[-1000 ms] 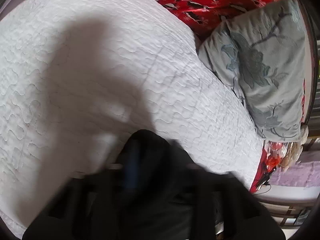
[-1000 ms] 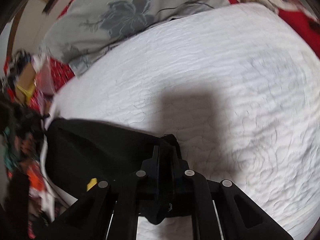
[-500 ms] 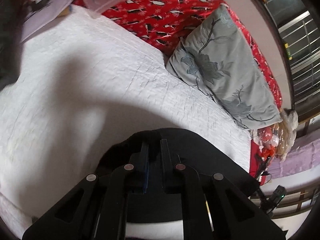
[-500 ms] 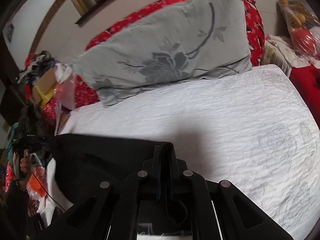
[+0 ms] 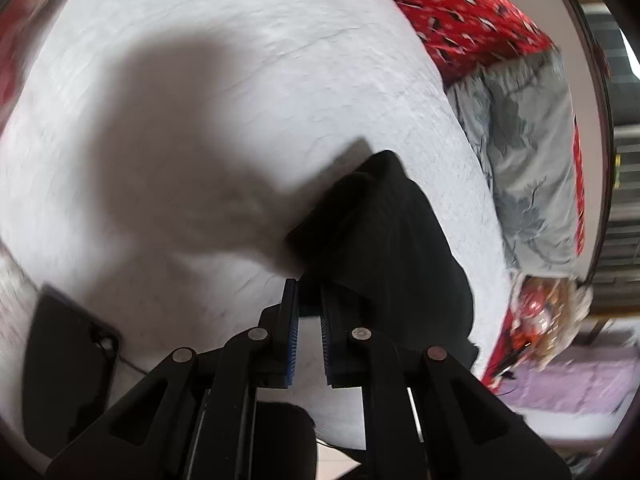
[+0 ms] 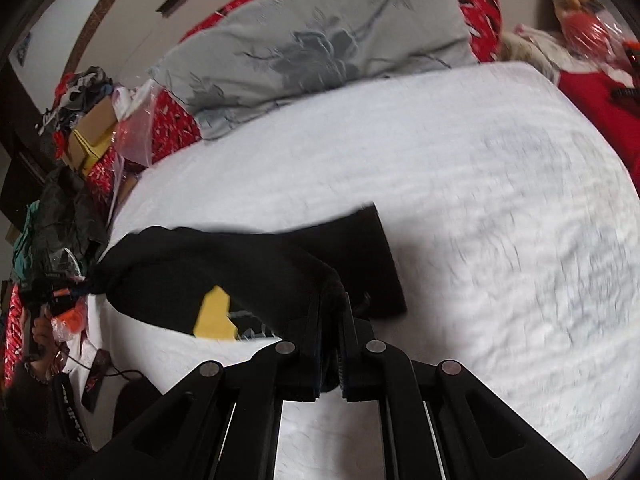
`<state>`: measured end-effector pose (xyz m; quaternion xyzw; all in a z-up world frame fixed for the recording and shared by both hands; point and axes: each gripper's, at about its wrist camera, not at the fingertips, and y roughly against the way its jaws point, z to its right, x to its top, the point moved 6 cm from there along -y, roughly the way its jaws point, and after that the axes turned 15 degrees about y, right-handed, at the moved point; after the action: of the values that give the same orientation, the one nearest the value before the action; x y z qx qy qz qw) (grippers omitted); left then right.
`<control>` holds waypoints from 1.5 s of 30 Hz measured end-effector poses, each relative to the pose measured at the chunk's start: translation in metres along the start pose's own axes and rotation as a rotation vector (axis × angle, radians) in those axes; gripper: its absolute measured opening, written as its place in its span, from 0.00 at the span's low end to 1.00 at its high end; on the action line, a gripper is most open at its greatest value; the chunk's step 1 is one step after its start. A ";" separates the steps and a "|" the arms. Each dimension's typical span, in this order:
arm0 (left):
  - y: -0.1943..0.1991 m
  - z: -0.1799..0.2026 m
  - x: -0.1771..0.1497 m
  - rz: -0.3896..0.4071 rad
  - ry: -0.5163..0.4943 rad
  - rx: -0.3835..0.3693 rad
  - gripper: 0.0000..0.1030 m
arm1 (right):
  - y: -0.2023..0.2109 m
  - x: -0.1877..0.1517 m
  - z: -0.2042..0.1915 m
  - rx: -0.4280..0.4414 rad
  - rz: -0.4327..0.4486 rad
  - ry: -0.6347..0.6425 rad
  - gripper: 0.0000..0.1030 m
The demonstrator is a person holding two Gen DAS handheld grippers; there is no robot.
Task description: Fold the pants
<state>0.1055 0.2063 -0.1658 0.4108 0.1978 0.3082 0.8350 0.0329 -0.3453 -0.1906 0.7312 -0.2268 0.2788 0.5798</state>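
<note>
The black pants [image 5: 384,240] hang in the air above a white quilted bed [image 5: 240,80]. My left gripper [image 5: 308,286] is shut on one edge of the pants; the cloth spreads forward and to the right of the tips. In the right wrist view the pants [image 6: 224,264] stretch left from my right gripper [image 6: 330,280], which is shut on another edge. A yellow tag [image 6: 214,314] shows on the hanging cloth. One flat end of the pants [image 6: 372,248] lies toward the bed.
A grey flowered pillow [image 6: 320,40] lies at the head of the bed [image 6: 480,200], against red patterned bedding [image 5: 472,12]. Clutter, boxes and bags [image 6: 88,120] are piled beside the bed on the left. A dark flat object [image 5: 68,360] lies at the near left.
Both grippers have lifted and swung the pants over the bed. The cloth now hangs more spread out, with a flat end and the yellow tag showing in the right wrist view.
</note>
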 end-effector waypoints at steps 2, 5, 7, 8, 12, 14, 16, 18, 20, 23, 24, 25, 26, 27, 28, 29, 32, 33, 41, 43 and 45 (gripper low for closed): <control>0.009 0.000 -0.006 0.004 0.000 -0.010 0.08 | 0.001 -0.003 0.000 -0.005 -0.008 -0.006 0.10; 0.027 0.003 -0.017 0.021 -0.017 -0.023 0.10 | 0.008 -0.006 -0.001 -0.022 -0.030 -0.004 0.16; 0.039 0.002 -0.027 0.033 -0.017 -0.054 0.26 | 0.018 -0.009 0.002 -0.039 -0.052 -0.008 0.21; 0.042 0.004 -0.031 0.036 -0.027 -0.076 0.33 | 0.023 -0.010 0.005 -0.061 -0.063 -0.014 0.24; 0.036 0.017 -0.045 0.049 -0.082 -0.074 0.59 | 0.045 -0.012 0.016 -0.090 -0.081 -0.134 0.29; 0.024 0.026 -0.047 0.018 -0.098 -0.068 0.59 | 0.045 -0.011 0.016 0.037 -0.062 -0.268 0.30; 0.007 0.034 -0.049 -0.030 -0.085 -0.068 0.59 | 0.033 -0.014 0.006 0.228 -0.076 -0.418 0.42; -0.006 0.040 -0.052 -0.057 -0.088 -0.057 0.59 | 0.019 -0.017 -0.007 0.339 -0.096 -0.512 0.45; -0.016 0.045 -0.051 -0.061 -0.093 -0.028 0.59 | 0.004 -0.020 -0.012 0.368 -0.104 -0.599 0.45; -0.027 0.048 -0.050 -0.067 -0.083 0.002 0.59 | -0.016 -0.018 -0.005 0.351 -0.107 -0.712 0.45; -0.030 0.048 -0.048 -0.067 -0.077 0.007 0.59 | -0.020 -0.017 -0.004 0.343 -0.109 -0.732 0.45; -0.032 0.048 -0.047 -0.066 -0.074 0.009 0.59 | -0.025 -0.015 -0.002 0.325 -0.114 -0.754 0.45; -0.035 0.049 -0.045 -0.067 -0.066 0.013 0.59 | -0.027 -0.014 0.000 0.315 -0.116 -0.767 0.45; -0.037 0.050 -0.044 -0.068 -0.059 0.008 0.59 | -0.031 -0.013 0.002 0.304 -0.119 -0.780 0.45; -0.038 0.051 -0.044 -0.068 -0.054 0.004 0.59 | -0.034 -0.013 0.004 0.282 -0.123 -0.801 0.45; -0.041 0.052 -0.043 -0.066 -0.048 0.006 0.59 | -0.038 -0.014 0.007 0.264 -0.124 -0.822 0.45; -0.045 0.054 -0.042 -0.067 -0.036 0.006 0.34 | -0.044 -0.020 0.016 0.229 -0.114 -0.898 0.45; -0.046 0.055 -0.042 -0.076 -0.038 0.003 0.13 | -0.045 -0.021 0.018 0.212 -0.102 -0.901 0.41; 0.004 0.115 -0.004 -0.001 -0.003 -0.135 0.02 | -0.027 0.072 0.025 0.189 0.056 -0.743 0.03; 0.027 0.124 -0.002 0.078 -0.064 -0.141 0.02 | 0.004 0.121 0.015 0.211 0.201 -0.616 0.03; 0.026 0.114 -0.005 0.076 -0.078 -0.136 0.02 | 0.015 0.135 0.008 0.221 0.233 -0.548 0.03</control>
<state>0.1597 0.1507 -0.0778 0.3719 0.1279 0.3359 0.8559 0.1245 -0.3580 -0.0906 0.8068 -0.4250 0.1588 0.3784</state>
